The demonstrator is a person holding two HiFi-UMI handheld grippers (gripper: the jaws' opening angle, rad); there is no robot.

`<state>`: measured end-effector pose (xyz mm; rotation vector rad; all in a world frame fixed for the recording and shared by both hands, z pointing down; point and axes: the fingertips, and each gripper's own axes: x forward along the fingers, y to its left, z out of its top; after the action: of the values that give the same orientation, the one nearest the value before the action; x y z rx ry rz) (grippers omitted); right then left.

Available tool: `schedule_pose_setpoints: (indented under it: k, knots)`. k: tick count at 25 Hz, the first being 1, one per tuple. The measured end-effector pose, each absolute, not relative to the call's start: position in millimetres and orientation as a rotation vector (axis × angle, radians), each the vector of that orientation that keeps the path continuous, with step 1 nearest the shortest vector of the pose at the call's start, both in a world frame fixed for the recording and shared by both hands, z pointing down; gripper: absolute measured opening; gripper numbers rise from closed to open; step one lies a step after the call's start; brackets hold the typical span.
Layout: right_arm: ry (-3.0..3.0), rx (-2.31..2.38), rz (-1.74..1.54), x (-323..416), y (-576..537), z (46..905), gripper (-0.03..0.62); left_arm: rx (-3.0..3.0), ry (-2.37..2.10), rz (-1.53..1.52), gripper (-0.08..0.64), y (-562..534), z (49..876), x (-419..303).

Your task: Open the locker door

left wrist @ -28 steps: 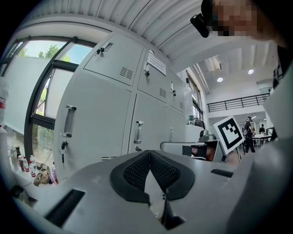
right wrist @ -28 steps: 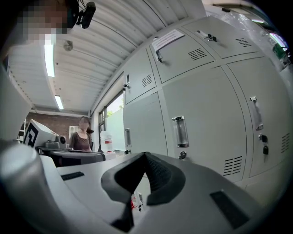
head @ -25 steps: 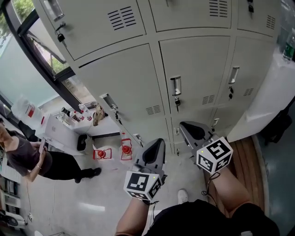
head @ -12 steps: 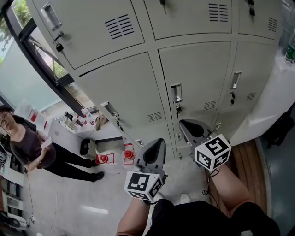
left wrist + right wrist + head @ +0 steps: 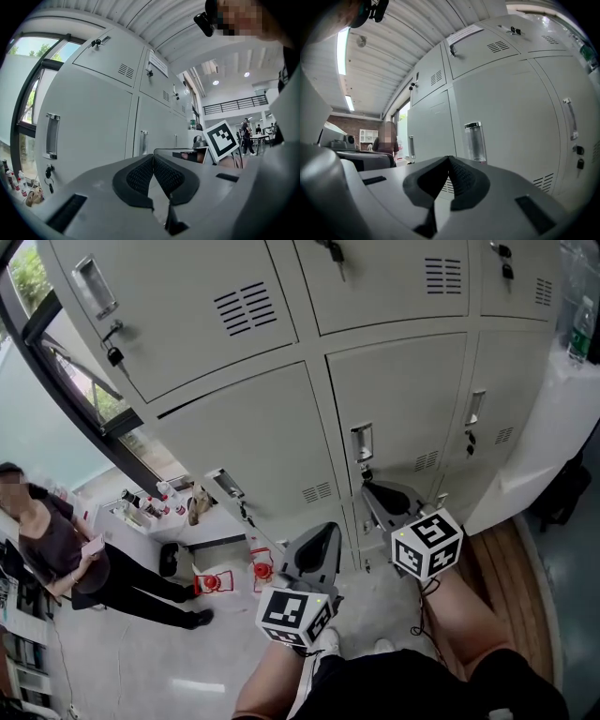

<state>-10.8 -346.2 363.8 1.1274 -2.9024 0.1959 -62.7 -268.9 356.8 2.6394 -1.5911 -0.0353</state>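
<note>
A bank of grey lockers fills the head view, all doors closed. The middle locker door [image 5: 398, 409] has a metal handle [image 5: 362, 442] with a key [image 5: 366, 472] hanging under it. My right gripper [image 5: 369, 491] is shut and empty, its tip just below that key and apart from the door. In the right gripper view the handle [image 5: 475, 140] stands straight ahead, above the closed right gripper [image 5: 449, 159]. My left gripper [image 5: 326, 528] is lower and to the left, also shut and empty. The left gripper [image 5: 153, 157] faces a locker door with a handle [image 5: 52, 136].
A person [image 5: 56, 549] stands at the left, near a low table with bottles [image 5: 155, 501]. Red items [image 5: 211, 580] lie on the floor. A white counter [image 5: 562, 418] with a bottle [image 5: 583, 329] stands at the right. A dark window frame [image 5: 84, 413] runs along the lockers' left side.
My right gripper has risen closer to the middle locker's handle and key. The view has tilted, so the lockers sit lower in it. The person at the left has shifted position.
</note>
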Motion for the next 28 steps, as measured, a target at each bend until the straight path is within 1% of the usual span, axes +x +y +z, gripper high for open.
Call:
schedule_pose_setpoints:
  k: [4,7,9,12,15,21,28]
  knots:
    - [-2.862,1.214,0.186,-17,-361,362,0.055,2.666,-1.542,-0.036,0.017,-279,357,-73]
    - [-2.830,1.261,0.184,-22,-371,365,0.112,2.681,-1.510,-0.041,0.017,-285,357,-80]
    - [-2.797,1.304,0.170,-23,-378,366,0.127,2.694,-1.487,-0.042,0.017,-289,357,-83]
    - [-2.734,1.383,0.122,-23,-391,366,0.176,2.708,-1.461,-0.045,0.017,-294,357,-89]
    - [-2.682,1.439,0.072,-26,-401,364,0.210,2.718,-1.435,-0.049,0.017,-299,358,-95]
    - [-2.585,1.524,-0.027,-33,-415,360,0.227,2.748,-1.368,-0.056,0.017,-307,360,-98]
    - [-2.549,1.581,-0.005,-36,-428,362,0.232,2.783,-1.310,-0.051,0.017,-311,360,-102]
